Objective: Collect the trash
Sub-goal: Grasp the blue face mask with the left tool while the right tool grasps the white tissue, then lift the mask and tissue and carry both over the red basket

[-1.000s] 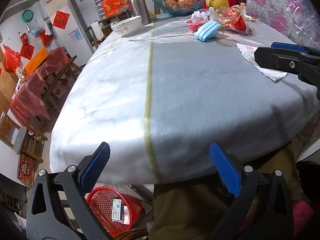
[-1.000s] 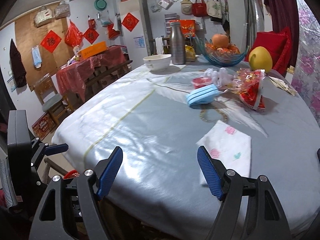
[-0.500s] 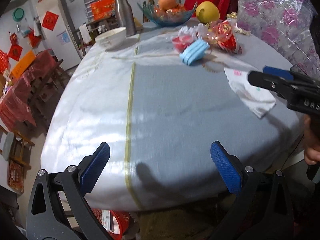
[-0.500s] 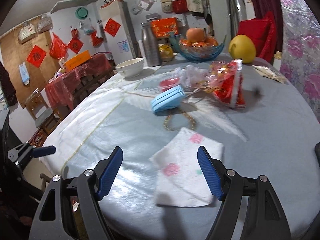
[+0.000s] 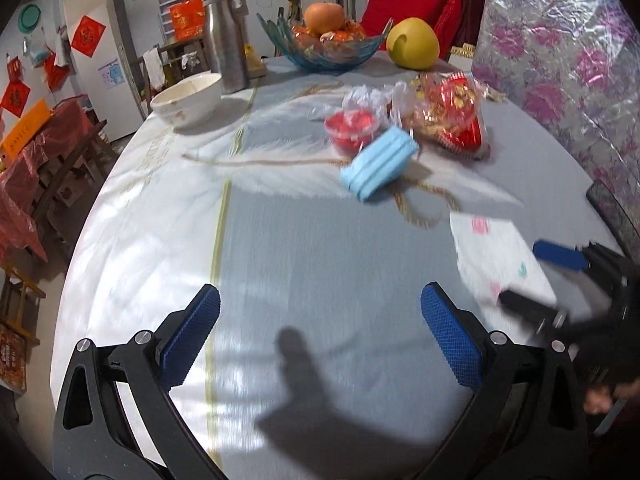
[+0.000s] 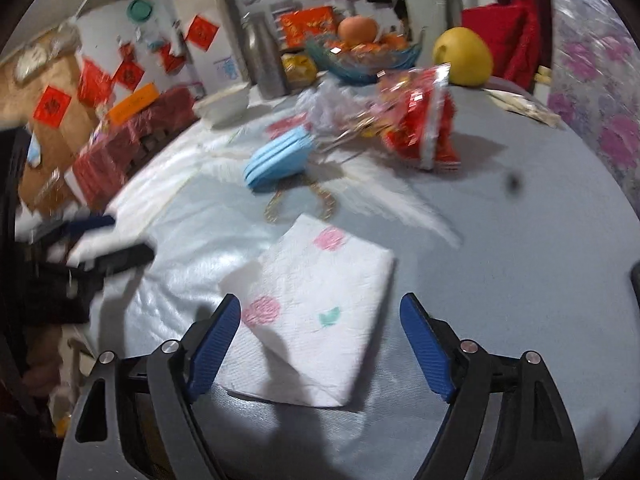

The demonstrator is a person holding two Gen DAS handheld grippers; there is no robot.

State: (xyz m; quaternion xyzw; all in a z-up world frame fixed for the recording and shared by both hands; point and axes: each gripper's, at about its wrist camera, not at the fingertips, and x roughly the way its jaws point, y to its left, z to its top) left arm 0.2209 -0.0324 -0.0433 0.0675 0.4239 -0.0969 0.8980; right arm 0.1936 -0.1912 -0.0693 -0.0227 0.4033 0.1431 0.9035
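Two grippers over bench: right gripper released, jaws just narrowing, straddling napkin at 12 o'clock for pickup; left gripper released, nothing between.

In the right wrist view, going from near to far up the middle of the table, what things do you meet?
Folded paper napkin → gold chain → blue face masks → crumpled clear plastic bag → blue glass fruit bowl.

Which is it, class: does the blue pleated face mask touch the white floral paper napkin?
Apart. The right wrist view shows bare tablecloth between the face mask and the napkin.
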